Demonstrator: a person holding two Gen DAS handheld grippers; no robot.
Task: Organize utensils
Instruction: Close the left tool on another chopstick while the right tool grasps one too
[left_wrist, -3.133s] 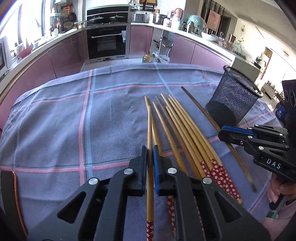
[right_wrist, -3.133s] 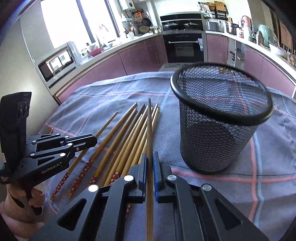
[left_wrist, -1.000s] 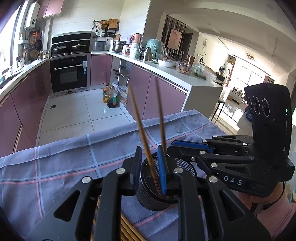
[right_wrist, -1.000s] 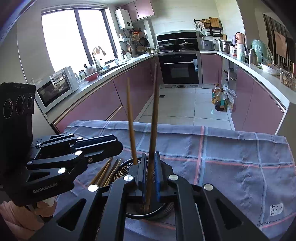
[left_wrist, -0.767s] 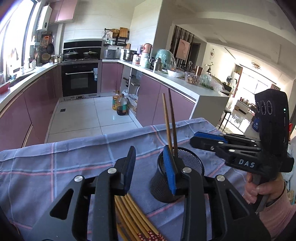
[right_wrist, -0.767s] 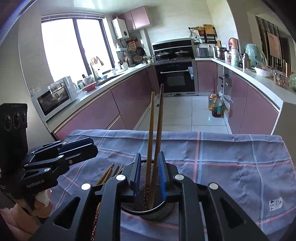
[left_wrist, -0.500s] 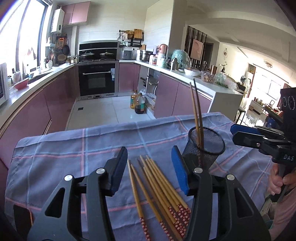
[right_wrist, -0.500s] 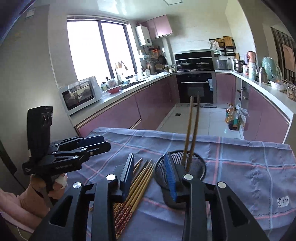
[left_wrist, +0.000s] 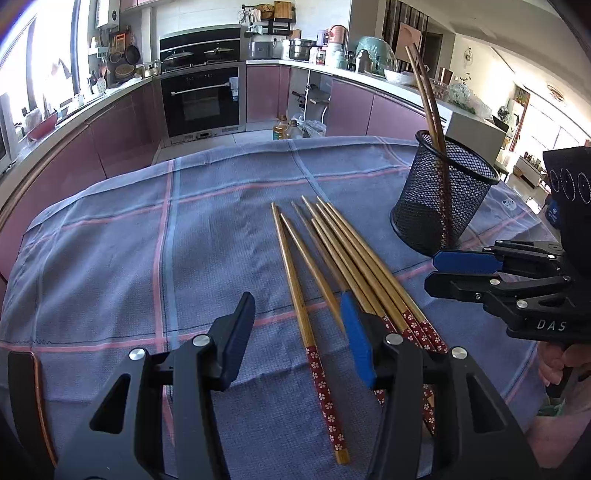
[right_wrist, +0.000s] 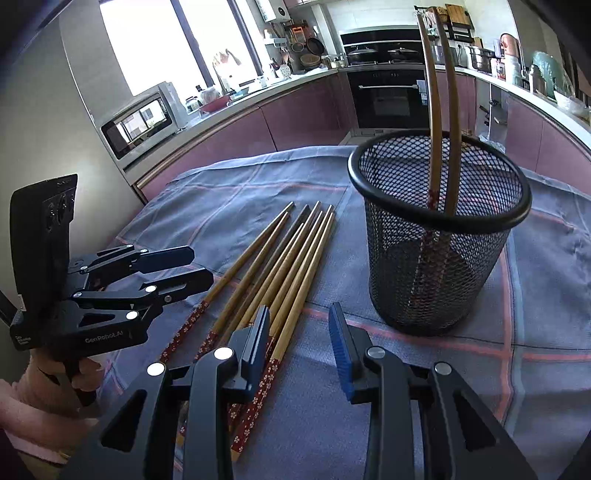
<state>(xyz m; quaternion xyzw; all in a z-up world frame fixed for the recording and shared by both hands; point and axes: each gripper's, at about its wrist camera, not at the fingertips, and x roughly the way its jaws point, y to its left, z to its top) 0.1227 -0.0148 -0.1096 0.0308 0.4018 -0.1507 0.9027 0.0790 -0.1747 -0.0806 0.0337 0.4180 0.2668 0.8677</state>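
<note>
Both my left gripper (left_wrist: 297, 336) and right gripper (right_wrist: 299, 345) hang spread and empty over the loose chopsticks (left_wrist: 334, 258). Two chopsticks (right_wrist: 441, 110) stand in the mesh cup (right_wrist: 439, 258)

2 close wrist views angled down, both sharing chopsticks (left_wrist: 332, 258) and mesh cup (right_wrist: 439, 236).

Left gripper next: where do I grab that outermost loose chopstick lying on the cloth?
Take the outermost chopstick on its bare bamboo shaft just above the red patterned end, coming down from above with jaws straddling it. It lies flat, slightly apart from the others, and the open left gripper looks roughly lined up over it.
</note>
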